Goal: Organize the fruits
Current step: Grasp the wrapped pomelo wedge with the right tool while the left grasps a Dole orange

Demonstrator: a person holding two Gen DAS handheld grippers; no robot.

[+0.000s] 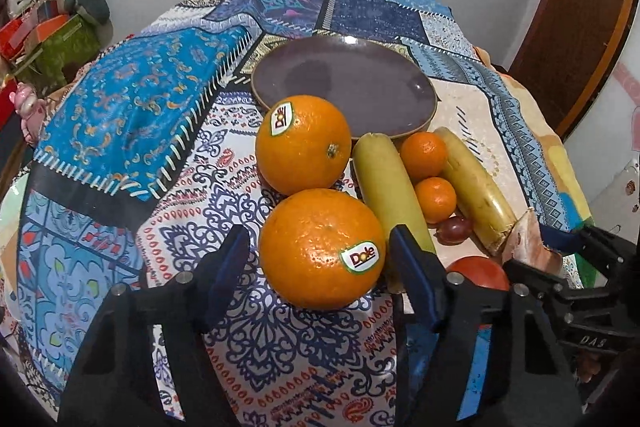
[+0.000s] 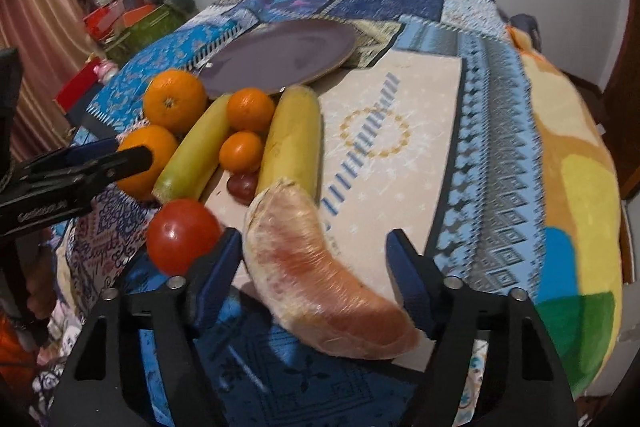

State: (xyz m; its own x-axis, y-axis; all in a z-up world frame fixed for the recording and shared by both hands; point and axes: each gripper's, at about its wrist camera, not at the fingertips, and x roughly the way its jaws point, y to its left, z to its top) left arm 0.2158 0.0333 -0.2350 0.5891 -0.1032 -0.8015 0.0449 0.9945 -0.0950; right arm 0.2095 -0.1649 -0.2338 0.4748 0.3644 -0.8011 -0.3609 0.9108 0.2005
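My left tool (image 1: 320,259) straddles the near big orange (image 1: 322,249), jaws either side, pads not touching it. My right tool (image 2: 314,263) is wide around the wrapped pomelo wedge (image 2: 320,275), gaps both sides. Everything sits on the patterned cloth: far orange (image 1: 303,143), two bananas, small mandarins, a tomato (image 2: 182,235). The purple plate (image 1: 344,83) just behind is bare.

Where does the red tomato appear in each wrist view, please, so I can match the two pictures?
Left wrist view: the red tomato sits low on the right, partly hidden behind the gripper finger.
Right wrist view: the tomato lies left of centre, beside the wrapped fruit wedge.
Shared landmark: the purple plate, beyond the fruit in both.
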